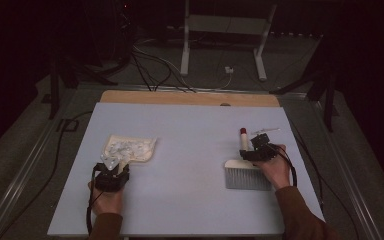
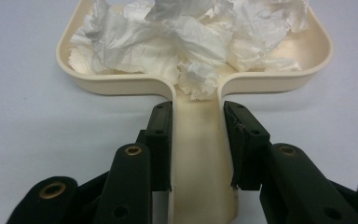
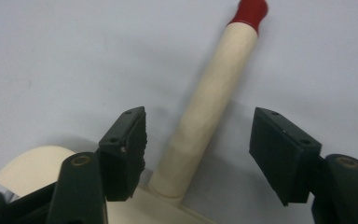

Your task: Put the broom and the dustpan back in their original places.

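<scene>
1. Dark floor with cables and a white stand surrounds the pale blue table (image 1: 190,165) at which I work.
2. My left gripper (image 2: 196,140) is clenched on the handle of the cream dustpan (image 2: 200,186); both pads press the handle's sides just short of where it widens into the pan.
3. Ahead of those jaws, the pan holds crumpled white paper (image 2: 186,37), piled across most of its floor, with one wad spilling back into the mouth of the handle, close to my fingertips.
4. From above, the dustpan (image 1: 130,148) lies flat on the table straight ahead of my left gripper (image 1: 113,172), with the paper (image 1: 122,146) inside its walls.
5. My right gripper (image 3: 198,149) is released: its jaws stand apart on either side of the brush's cream handle (image 3: 209,112), and neither pad touches it.
6. That handle runs away from my right jaws to a red tip (image 3: 249,10).
7. From above, the brush (image 1: 247,176) lies on the table, its grey bristles just left of my right hand (image 1: 276,170), beneath my right gripper (image 1: 260,149).
</scene>
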### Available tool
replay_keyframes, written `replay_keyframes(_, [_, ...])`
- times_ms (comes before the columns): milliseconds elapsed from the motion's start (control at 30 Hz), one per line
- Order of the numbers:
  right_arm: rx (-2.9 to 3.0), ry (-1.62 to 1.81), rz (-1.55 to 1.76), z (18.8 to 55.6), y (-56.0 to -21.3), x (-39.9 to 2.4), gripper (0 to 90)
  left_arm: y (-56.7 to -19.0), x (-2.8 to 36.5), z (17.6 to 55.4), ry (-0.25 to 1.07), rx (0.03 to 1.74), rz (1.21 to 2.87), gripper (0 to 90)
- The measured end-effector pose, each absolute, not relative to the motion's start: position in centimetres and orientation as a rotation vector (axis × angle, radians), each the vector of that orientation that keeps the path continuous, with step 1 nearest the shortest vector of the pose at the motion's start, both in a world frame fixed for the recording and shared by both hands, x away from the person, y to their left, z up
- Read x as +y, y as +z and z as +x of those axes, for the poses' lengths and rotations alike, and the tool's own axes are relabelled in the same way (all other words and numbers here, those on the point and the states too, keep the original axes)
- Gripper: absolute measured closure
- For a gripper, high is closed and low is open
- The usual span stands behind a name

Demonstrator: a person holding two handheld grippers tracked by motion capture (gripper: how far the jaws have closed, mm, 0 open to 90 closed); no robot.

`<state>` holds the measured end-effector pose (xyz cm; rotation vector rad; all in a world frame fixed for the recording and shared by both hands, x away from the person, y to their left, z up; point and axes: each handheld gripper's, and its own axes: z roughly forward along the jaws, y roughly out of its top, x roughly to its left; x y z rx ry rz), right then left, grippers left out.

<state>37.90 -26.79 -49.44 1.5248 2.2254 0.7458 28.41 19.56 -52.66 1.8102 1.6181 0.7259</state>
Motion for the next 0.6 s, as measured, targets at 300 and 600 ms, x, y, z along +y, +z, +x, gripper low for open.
replay_keyframes(300, [2.105, 0.889, 1.515, 36.4, -49.1, -26.6, 25.2, -52.3, 19.9, 28.3, 0.708, 1.580, 1.743, 49.0])
replay_keyframes(600, [2.046, 1.089, 1.369, 33.3, -48.4, -24.5, 15.0, -50.0, 21.1, 27.8, 0.607, 1.438, 1.632, 31.8])
